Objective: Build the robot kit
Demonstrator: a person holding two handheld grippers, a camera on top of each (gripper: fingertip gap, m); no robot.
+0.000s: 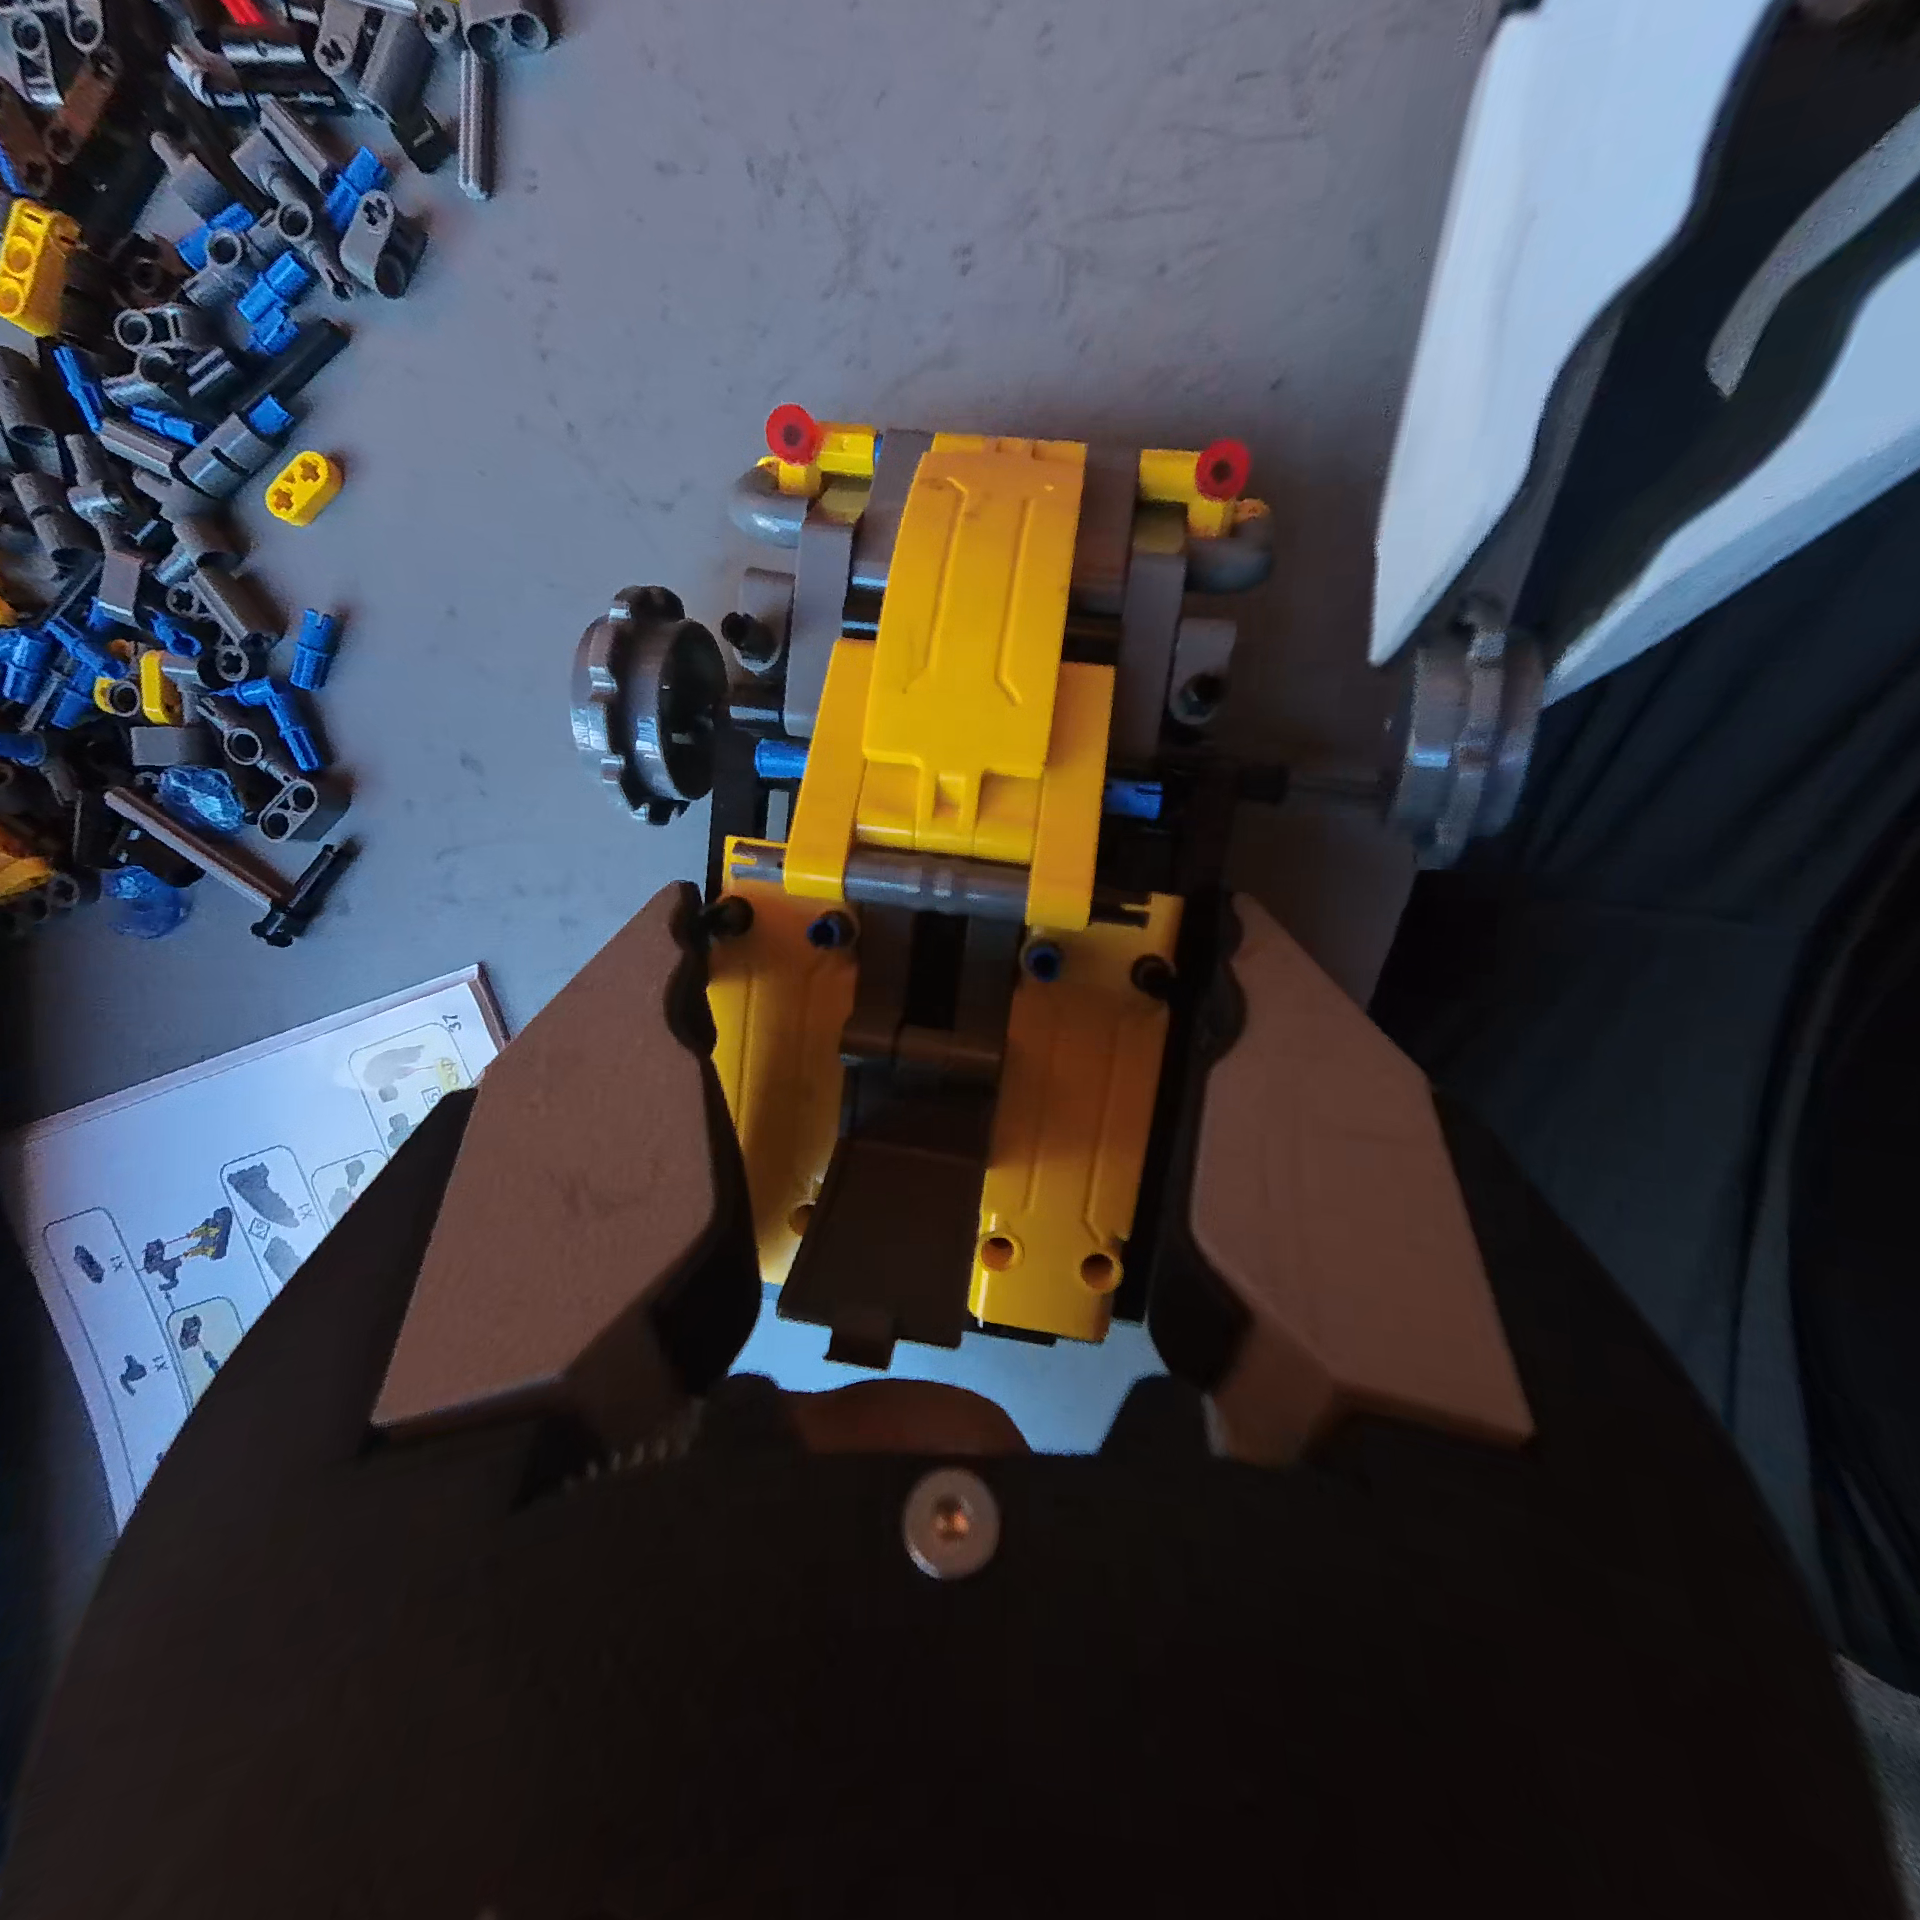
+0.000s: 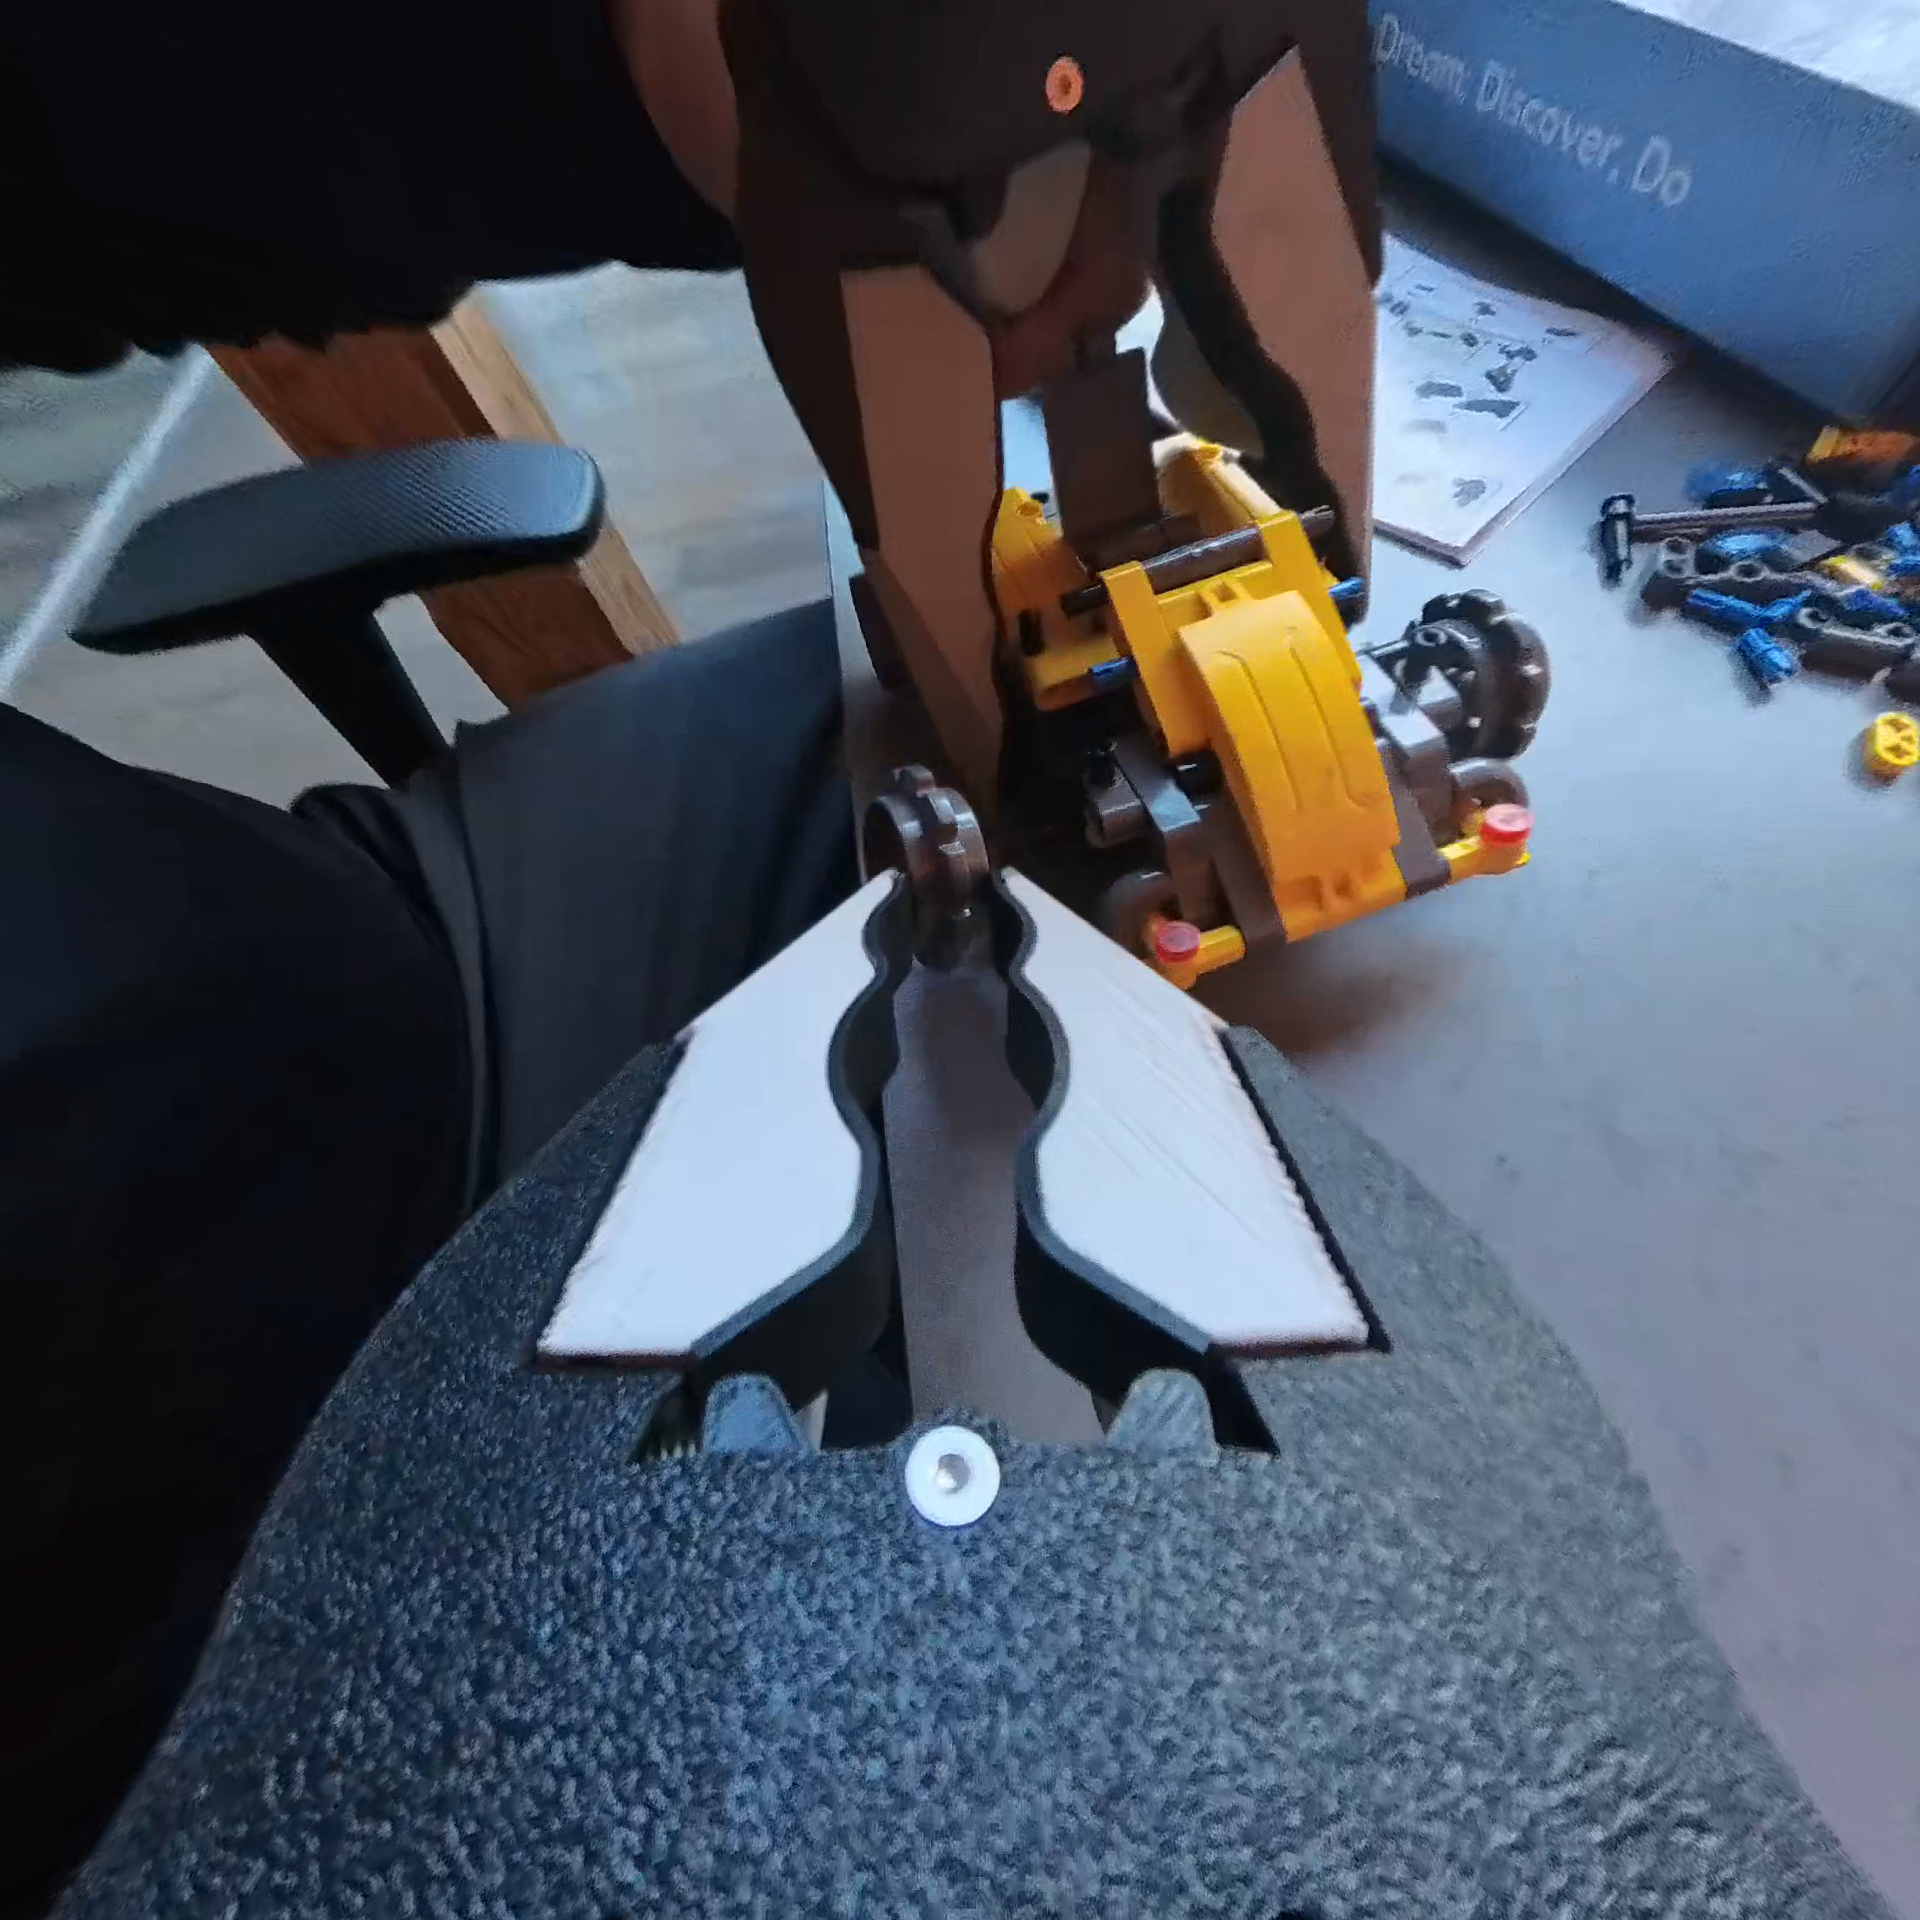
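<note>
My left gripper (image 1: 961, 925), with brown fingers, is shut on the rear of a yellow and grey brick-built vehicle model (image 1: 966, 665) resting on the grey tabletop (image 1: 935, 208). A grey wheel hub (image 1: 649, 717) sits on the model's left side. My right gripper (image 2: 940, 883), with white fingers, is shut on a second grey wheel hub (image 2: 925, 842) at the model's other side. In the left wrist view this hub (image 1: 1465, 738) meets a thin black axle (image 1: 1320, 777) sticking out of the model. The model (image 2: 1278, 727) and left gripper (image 2: 1153, 665) also show in the right wrist view.
A pile of loose blue, grey and black parts (image 1: 156, 468) lies to the left, with a small yellow connector (image 1: 303, 488) beside it. An open instruction booklet (image 1: 208, 1195) lies near the table edge. A chair armrest (image 2: 343, 540), a wooden leg (image 2: 468, 468) and a person's dark-trousered leg (image 2: 623, 831) are beside the table.
</note>
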